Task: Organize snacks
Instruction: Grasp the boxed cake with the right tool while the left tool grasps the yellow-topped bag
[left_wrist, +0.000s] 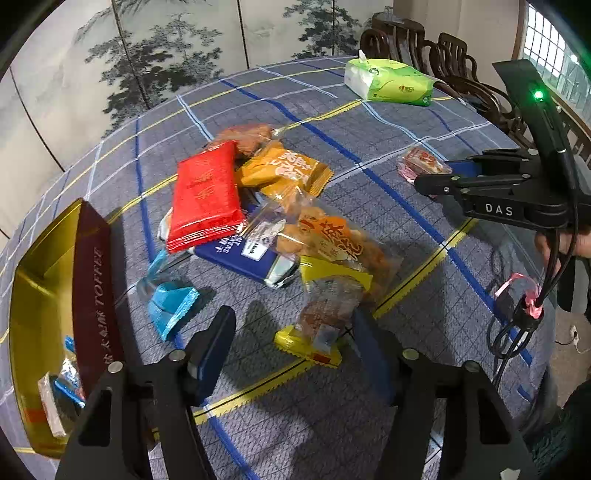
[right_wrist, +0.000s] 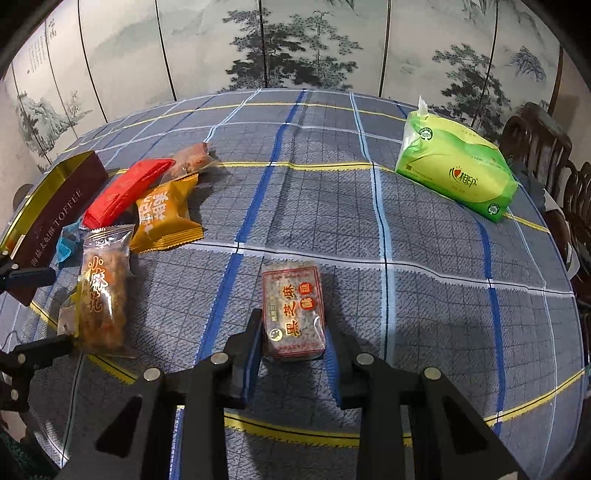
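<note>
While the right gripper (right_wrist: 293, 354) is clamped on a clear-wrapped sesame bar (right_wrist: 293, 308) with red print, its own camera shows both pads pressing the bar's sides just over the checked tablecloth (right_wrist: 424, 295); the left wrist view shows this same bar only as a small pinkish packet at the tip of that gripper, far to the right. The left gripper (left_wrist: 293, 332) points steeply down with its jaws apart around the near end of a yellow-edged snack packet (left_wrist: 319, 325) — the pads do not press it.

Only the left view looks into the gold toffee box (left_wrist: 40, 295), where a few small wrapped pieces lie; how many, I cannot tell. It also shows a dark blue packet (left_wrist: 236, 254) that is hidden in the right view.

Beyond the left gripper lies one pile: one blue candy (left_wrist: 171, 306), one clear bag of fried twists (left_wrist: 332, 240), one red packet (left_wrist: 205, 195), one orange packet (left_wrist: 284, 171) and one brownish clear packet (left_wrist: 245, 136). Far behind stands one green tissue pack (right_wrist: 458, 177), before a painted folding screen (right_wrist: 295, 44).
</note>
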